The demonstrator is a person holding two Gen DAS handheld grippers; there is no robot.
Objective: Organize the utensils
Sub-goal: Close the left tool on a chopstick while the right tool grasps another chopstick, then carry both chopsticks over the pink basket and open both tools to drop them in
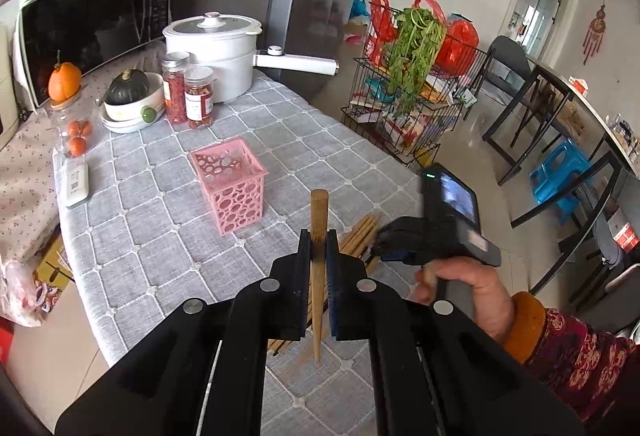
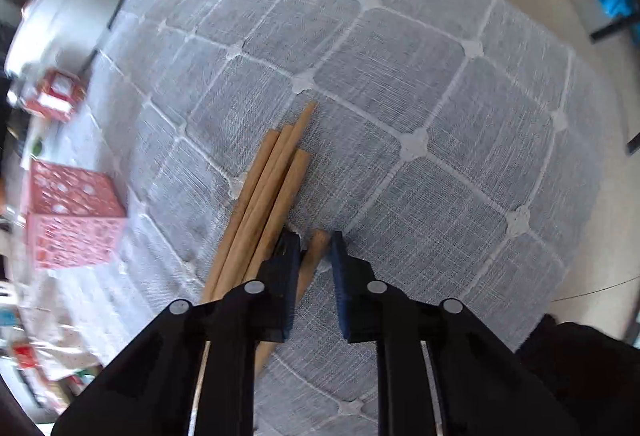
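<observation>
My left gripper [image 1: 319, 238] is shut on a wooden chopstick [image 1: 319, 220] and holds it above the grey checked tablecloth [image 1: 168, 236]. A pink perforated basket [image 1: 229, 184] stands upright on the cloth beyond it; it also shows at the left of the right wrist view [image 2: 74, 218]. My right gripper [image 2: 315, 242] hangs low over a bundle of wooden chopsticks [image 2: 268, 191] lying on the cloth. Its jaws stand a little apart around the end of one chopstick [image 2: 316, 244]. From the left wrist view the right gripper [image 1: 378, 238] is at the chopstick pile [image 1: 360, 236].
A white electric pot [image 1: 214, 51], two red-filled jars [image 1: 188, 93], a bowl with a squash [image 1: 132, 99], a microwave [image 1: 92, 23] and small oranges [image 1: 78, 137] stand at the table's far side. A wire rack [image 1: 408, 95], chairs and a blue stool [image 1: 560, 179] stand to the right.
</observation>
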